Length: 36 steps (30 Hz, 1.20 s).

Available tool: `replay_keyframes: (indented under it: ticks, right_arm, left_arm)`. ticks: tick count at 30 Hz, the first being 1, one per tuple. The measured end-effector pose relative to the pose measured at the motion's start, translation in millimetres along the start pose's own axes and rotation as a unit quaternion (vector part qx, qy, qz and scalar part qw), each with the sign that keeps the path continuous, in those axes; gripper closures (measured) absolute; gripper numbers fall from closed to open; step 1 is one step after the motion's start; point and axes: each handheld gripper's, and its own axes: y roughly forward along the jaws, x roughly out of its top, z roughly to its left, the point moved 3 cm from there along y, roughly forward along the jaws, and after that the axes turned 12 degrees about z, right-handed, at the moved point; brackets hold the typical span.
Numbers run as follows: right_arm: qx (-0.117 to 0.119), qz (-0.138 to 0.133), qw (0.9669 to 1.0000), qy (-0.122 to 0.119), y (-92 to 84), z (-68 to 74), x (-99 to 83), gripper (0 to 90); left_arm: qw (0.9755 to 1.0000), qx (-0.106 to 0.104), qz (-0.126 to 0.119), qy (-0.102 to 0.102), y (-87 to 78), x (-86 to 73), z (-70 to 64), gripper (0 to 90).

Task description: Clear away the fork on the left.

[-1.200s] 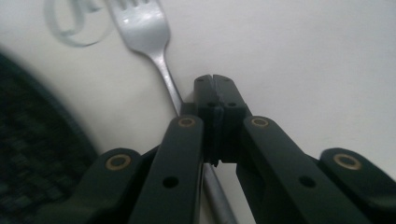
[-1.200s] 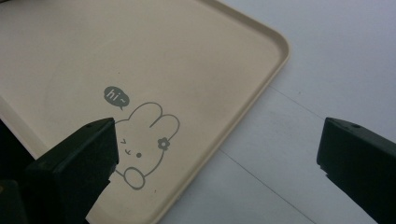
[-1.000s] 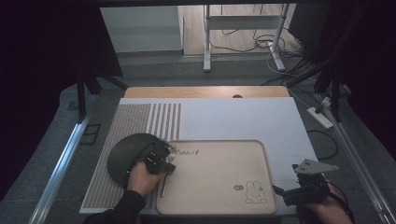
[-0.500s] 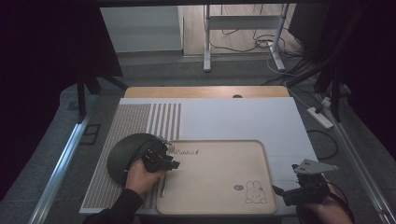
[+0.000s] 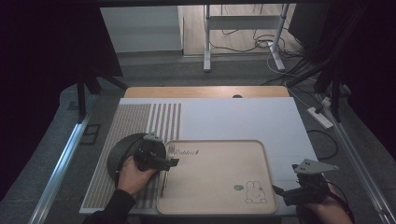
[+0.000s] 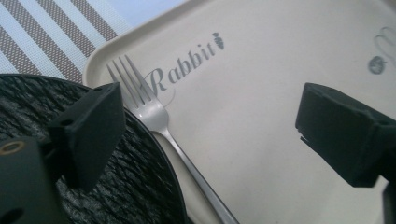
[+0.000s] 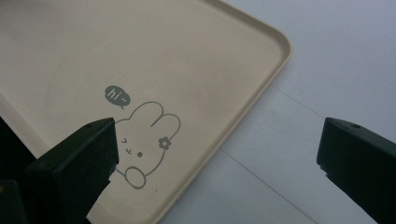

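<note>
Left tongs (image 6: 210,121) just opened, spread empty above fork (image 6: 154,116) on tray (image 6: 261,93)'s left edge, beside dark plate (image 6: 126,186); right tongs (image 7: 217,158) spread at tray's right corner.

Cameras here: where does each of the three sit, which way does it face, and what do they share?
High view: above the person's side, facing forward and down on the table; forearms, left gripper, right gripper.
Left gripper view: on that gripper, along its open jaws, which have just been opening, at fork, dark plate, tray.
Right gripper view: along open jaws at the tray's rabbit corner.
Shared: the tray.
</note>
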Motion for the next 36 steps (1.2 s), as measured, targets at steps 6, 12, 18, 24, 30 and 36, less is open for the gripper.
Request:
replay_keyframes:
  ticks: [6,12,18,24,30,36]
  right_arm:
    - [0.001,-0.001,1.0,0.002,-0.1,-0.4,-0.1,0.0]
    - [0.002,-0.002,1.0,0.003,-0.3,-0.5,-0.1,0.0]
    - [0.002,-0.003,1.0,0.003,-0.4,-0.7,-0.1,0.0]
    - [0.002,-0.003,1.0,0.004,-0.6,-0.9,-0.2,0.0]
    - [0.002,-0.003,1.0,0.005,-0.6,-0.7,-0.2,0.0]
    - [0.001,-0.004,1.0,0.007,-0.7,-1.0,0.0,0.0]
  left_arm:
    - [0.9998,0.005,-0.019,0.01,-7.9,-7.4,2.9,2.6]
    - [0.9994,0.002,-0.034,0.006,-15.4,-15.1,4.1,1.4]
    - [0.9986,0.0,-0.051,0.012,-22.6,-21.1,2.2,0.1]
    - [0.9987,0.004,-0.05,0.003,-28.4,-32.2,3.1,0.0]
    - [0.998,0.019,-0.06,0.002,-36.2,-44.3,1.0,0.0]
    - [0.9971,0.03,-0.07,-0.002,-44.0,-57.8,0.3,0.0]
